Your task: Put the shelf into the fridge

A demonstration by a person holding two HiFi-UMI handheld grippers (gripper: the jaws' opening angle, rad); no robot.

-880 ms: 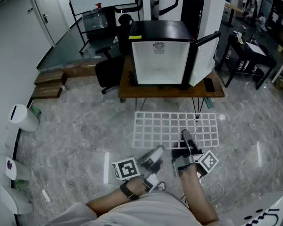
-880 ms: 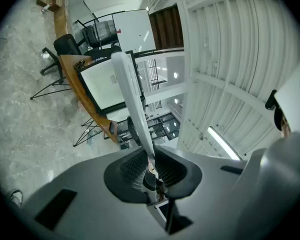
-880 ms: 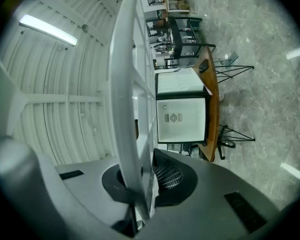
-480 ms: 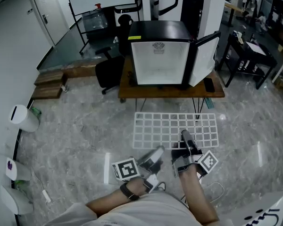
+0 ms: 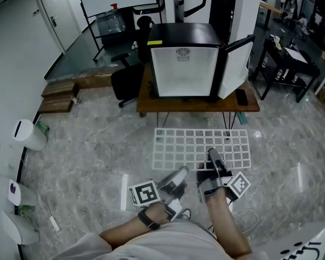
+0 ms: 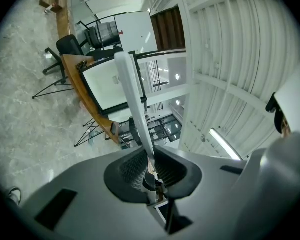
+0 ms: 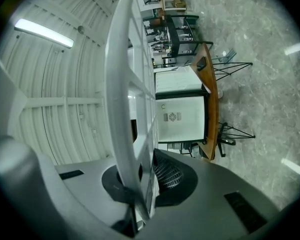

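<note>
My left gripper [image 5: 179, 174] and right gripper [image 5: 212, 156] both clamp the near edge of the white shelf [image 5: 190, 145], which extends ahead toward the open fridge [image 5: 183, 64].

Concealed and unreadable items

We find the near edge of the shelf [image 5: 202, 145] covered by the left gripper [image 5: 181, 172] and the right gripper [image 5: 212, 156] where they clamp it, so the head view does not show the contact. In the right gripper view the shelf runs off the top edge beyond the jaws and screens one pad. Far ahead of both grippers, the fridge [image 5: 184, 64] interior is washed out white. A dark flat object [image 5: 241, 97] on the table [image 5: 179, 105] is too small to identify. The person's forearms [image 5: 226, 223] are cut by the lower edge.
</note>
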